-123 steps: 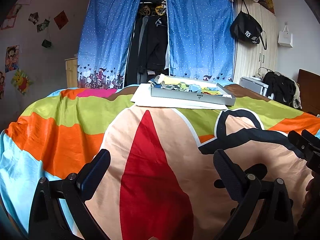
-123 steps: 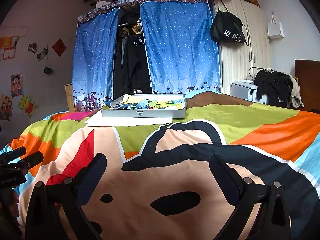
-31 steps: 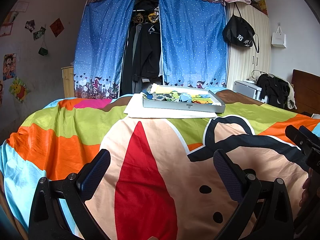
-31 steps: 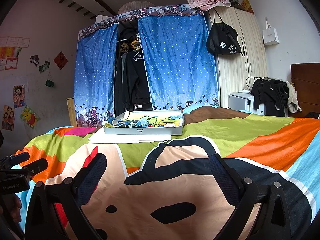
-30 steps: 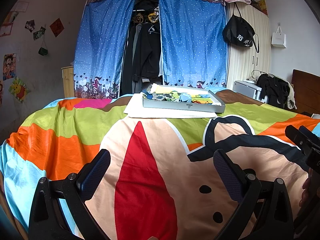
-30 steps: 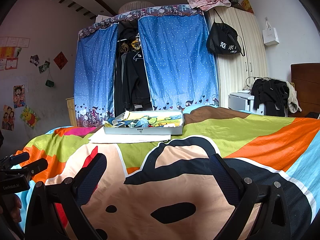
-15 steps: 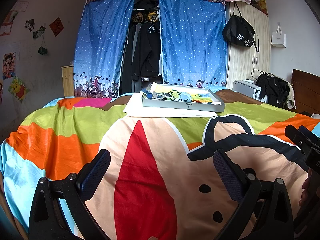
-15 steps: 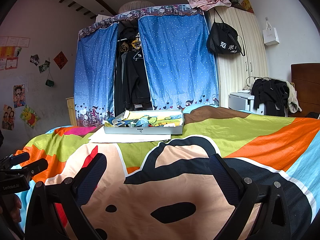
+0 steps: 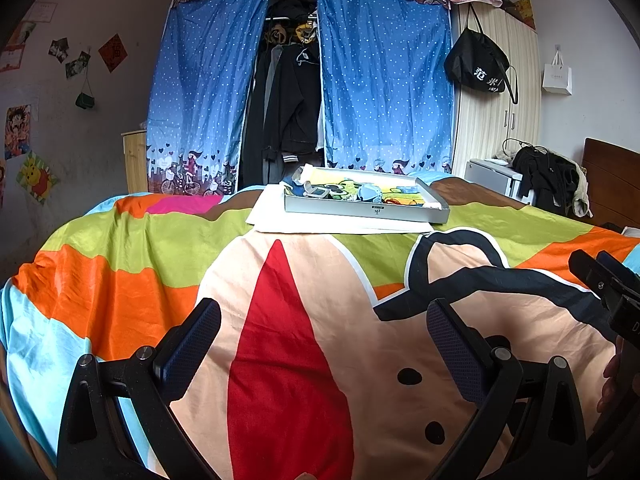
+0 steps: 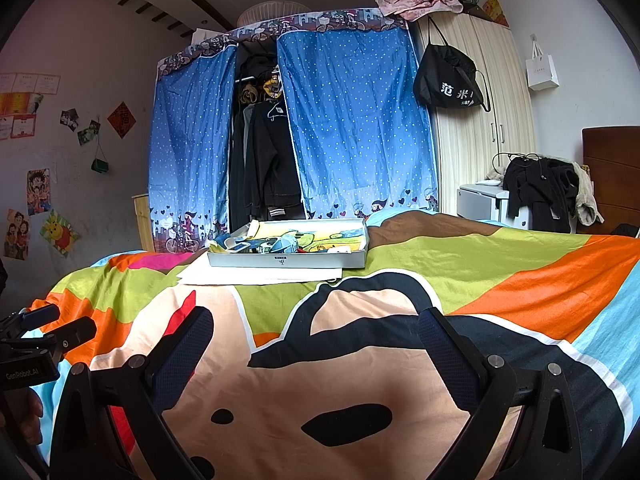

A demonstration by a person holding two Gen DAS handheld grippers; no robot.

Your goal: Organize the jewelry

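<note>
Bright bedding (image 9: 120, 264) covers the bed; a grey tray (image 9: 366, 210) (jewelry inside, probably, too small to tell) sits on white paper (image 9: 280, 224) well ahead of both grippers. Left gripper (image 9: 323, 340) and right gripper (image 10: 316, 344) gape empty. Reaching over soft bedding could tip the tray.

White characters "范米" stood on the black bag (image 10: 446, 80) hanging on the wardrobe (image 10: 486, 128), and left of that wardrobe, low down, "GenRobot.AI" was printed on the left gripper (image 10: 28, 360).
</note>
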